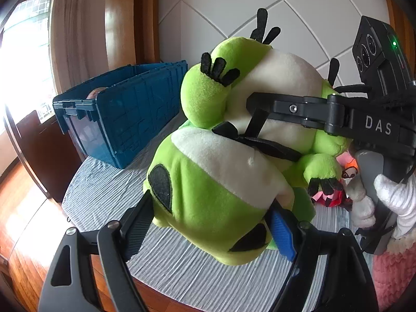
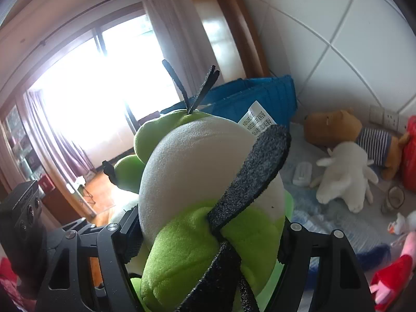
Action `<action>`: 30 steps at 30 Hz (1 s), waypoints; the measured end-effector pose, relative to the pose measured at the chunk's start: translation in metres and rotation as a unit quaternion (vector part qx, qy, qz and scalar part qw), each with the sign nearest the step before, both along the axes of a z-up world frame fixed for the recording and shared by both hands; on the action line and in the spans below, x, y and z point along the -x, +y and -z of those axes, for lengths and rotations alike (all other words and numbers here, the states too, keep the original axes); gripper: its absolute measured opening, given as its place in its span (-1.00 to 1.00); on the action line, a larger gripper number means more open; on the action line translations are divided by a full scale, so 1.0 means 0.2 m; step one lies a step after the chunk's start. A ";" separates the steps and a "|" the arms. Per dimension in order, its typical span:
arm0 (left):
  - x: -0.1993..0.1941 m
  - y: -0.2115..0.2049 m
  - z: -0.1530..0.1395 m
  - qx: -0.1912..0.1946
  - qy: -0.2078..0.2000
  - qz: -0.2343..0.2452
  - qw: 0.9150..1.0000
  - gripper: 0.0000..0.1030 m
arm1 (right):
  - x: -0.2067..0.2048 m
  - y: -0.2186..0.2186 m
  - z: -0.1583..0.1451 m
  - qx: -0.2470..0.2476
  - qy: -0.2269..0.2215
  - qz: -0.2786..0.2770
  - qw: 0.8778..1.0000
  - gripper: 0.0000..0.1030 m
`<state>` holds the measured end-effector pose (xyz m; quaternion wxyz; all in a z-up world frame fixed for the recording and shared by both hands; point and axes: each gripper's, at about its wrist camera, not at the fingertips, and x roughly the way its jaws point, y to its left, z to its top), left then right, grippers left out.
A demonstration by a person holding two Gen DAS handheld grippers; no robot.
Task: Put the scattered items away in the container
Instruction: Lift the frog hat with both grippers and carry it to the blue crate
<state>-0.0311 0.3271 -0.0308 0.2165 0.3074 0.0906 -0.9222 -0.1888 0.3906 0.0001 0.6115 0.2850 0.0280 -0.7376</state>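
**Both grippers pinch the green plush; the blue crate waits at ten o'clock**

Your left gripper [image 1: 208, 223] is closed onto the head end of the green plush toy [image 1: 208, 182], its pads sunk into the fleece on either side. Your right gripper [image 2: 208, 236] clamps the body end, and in the left view its fingers [image 1: 262, 106] bite in from three o'clock. The toy lies between the two tools, on or just above the striped cloth [image 1: 182, 265]; contact below is hidden.

Expect it to be light, soft and squashy: it will sag between your grips and spring back on release. Hold the stuffed bulk, not the thin black felt claws [image 1: 221, 70] or sprigs, which would likely bend or slip out.

The fleece is matte green and cream, rounded, with flat dark felt patches. The blue crate [image 1: 122, 109], rigid ribbed plastic and open-topped, stands at ten o'clock. More plush toys, a white one [image 2: 345, 174] and a brown bear [image 2: 340, 132], lie at three o'clock in the right view.
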 end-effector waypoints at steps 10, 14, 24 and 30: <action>-0.30 -0.12 -0.05 0.001 0.018 -0.003 1.000 0.57 | -0.27 -0.13 -0.07 0.005 0.015 -0.006 1.000 0.48; -0.41 -0.20 -0.05 0.000 0.019 -0.003 1.000 0.57 | -0.38 -0.21 -0.08 0.004 0.015 -0.008 1.000 0.48; -0.63 -0.41 -0.04 0.002 0.015 -0.006 1.000 0.57 | -0.61 -0.45 -0.07 0.003 0.017 -0.014 1.000 0.48; -0.65 -0.59 -0.06 0.007 0.016 -0.018 1.000 0.57 | -0.61 -0.63 -0.08 0.001 0.018 -0.027 0.999 0.48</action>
